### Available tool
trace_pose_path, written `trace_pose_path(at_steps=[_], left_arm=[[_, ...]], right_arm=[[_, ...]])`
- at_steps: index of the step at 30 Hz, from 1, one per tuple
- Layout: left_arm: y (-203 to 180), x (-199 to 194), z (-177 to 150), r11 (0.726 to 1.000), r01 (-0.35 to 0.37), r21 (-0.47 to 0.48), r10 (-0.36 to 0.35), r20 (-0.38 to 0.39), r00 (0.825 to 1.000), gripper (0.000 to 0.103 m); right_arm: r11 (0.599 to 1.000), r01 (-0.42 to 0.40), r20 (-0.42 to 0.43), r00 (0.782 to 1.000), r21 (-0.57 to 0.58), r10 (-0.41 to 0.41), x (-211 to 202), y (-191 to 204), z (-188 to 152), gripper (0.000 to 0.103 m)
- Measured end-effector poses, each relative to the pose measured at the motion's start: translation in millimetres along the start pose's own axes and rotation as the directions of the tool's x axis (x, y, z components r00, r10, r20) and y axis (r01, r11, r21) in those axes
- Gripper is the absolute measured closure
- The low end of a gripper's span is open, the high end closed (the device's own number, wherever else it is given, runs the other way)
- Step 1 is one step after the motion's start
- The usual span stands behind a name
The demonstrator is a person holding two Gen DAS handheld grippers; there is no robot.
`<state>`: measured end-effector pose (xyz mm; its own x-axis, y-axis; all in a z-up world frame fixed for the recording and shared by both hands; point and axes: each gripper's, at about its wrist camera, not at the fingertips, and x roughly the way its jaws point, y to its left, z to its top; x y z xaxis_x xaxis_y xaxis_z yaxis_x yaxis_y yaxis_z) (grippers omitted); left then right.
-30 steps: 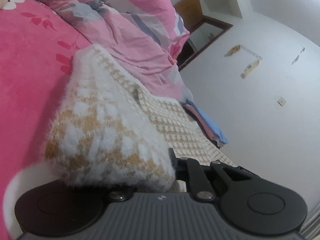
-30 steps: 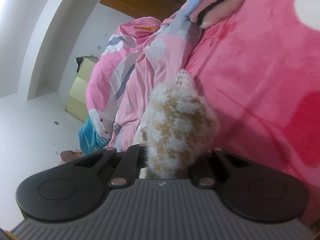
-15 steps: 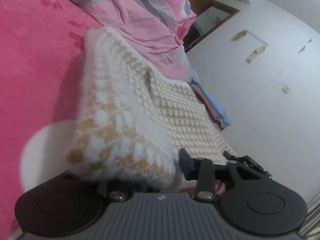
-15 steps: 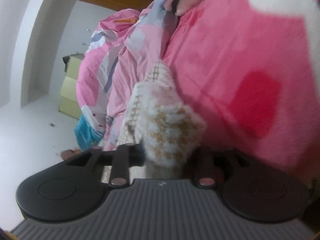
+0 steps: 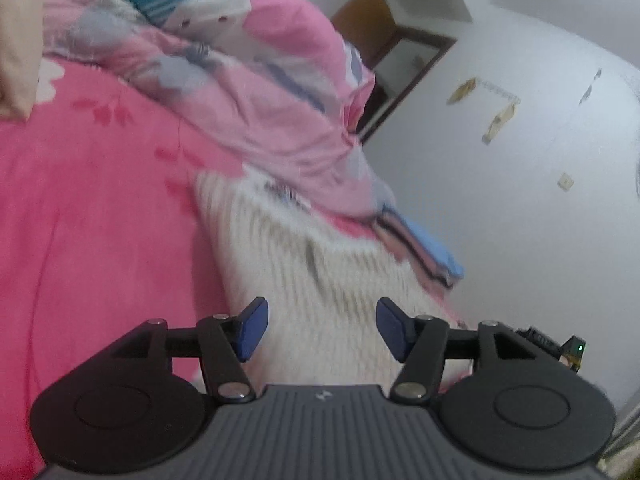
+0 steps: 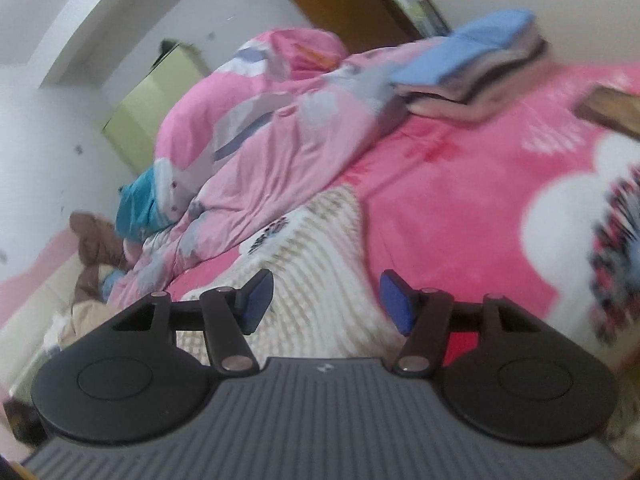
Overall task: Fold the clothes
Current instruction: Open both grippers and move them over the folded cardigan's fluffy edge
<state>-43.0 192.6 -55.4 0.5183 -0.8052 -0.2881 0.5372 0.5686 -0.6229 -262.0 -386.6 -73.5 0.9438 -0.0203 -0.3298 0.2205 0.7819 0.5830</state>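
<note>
In the left wrist view, the left gripper [image 5: 322,328] had been clamped on a bunched corner of the cream-and-tan houndstooth sweater [image 5: 320,276] a second earlier, the fuzzy knit filling the lower middle of the picture. That grip was released: the jaws were opening, the blue pads [image 5: 251,330] were parted, and no cloth was pressed by them. The sweater was left lying flat on the pink bed cover [image 5: 92,220], seen beyond and below the gap, its far edge touching the crumpled pink quilt [image 5: 272,92]. A folded stack of clothes [image 5: 428,252] topped by a blue piece was seen just past the sweater, near the white wall [image 5: 540,200]. The gripper had been raised and drawn back from the knit, pointed gently downward; the sweater was blurred.

In the right wrist view, the same change was shown. The right gripper [image 6: 326,300] had been closed on a fluffy wad of the sweater [image 6: 316,264] before; its jaws were likewise opening, spread apart with nothing pinched. The sweater was spread on the bed cover [image 6: 460,208] below the gap, beside the quilt [image 6: 256,140] on the left. The stack of clothes [image 6: 476,64] was seen farther off at the upper right. The gripper had been lifted and rolled, so that the bed was seen more nearly level than before.
</note>
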Motion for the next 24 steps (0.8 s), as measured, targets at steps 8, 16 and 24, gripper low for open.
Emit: trace_pose_path(at_steps=[8, 16, 24], left_arm=[[-0.1, 47.6, 40.7, 0.993, -0.097, 0.063, 0.099, -0.025, 0.995, 0.033], [15.8, 99.6, 55.0, 0.992, -0.098, 0.081, 0.105, -0.091, 0.99, 0.035], [24.5, 120.7, 59.3, 0.991, -0.102, 0.086, 0.111, -0.104, 0.988, 0.063]], right_arm=[[0.985, -0.046, -0.084, 0.996, -0.168, 0.032, 71.5, 29.5, 31.0, 0.044], [0.949, -0.068, -0.211, 0.978, -0.308, 0.002, 139.7, 36.0, 49.6, 0.04], [0.931, -0.113, -0.296, 0.955, -0.347, 0.005, 188.3, 29.3, 62.3, 0.04]])
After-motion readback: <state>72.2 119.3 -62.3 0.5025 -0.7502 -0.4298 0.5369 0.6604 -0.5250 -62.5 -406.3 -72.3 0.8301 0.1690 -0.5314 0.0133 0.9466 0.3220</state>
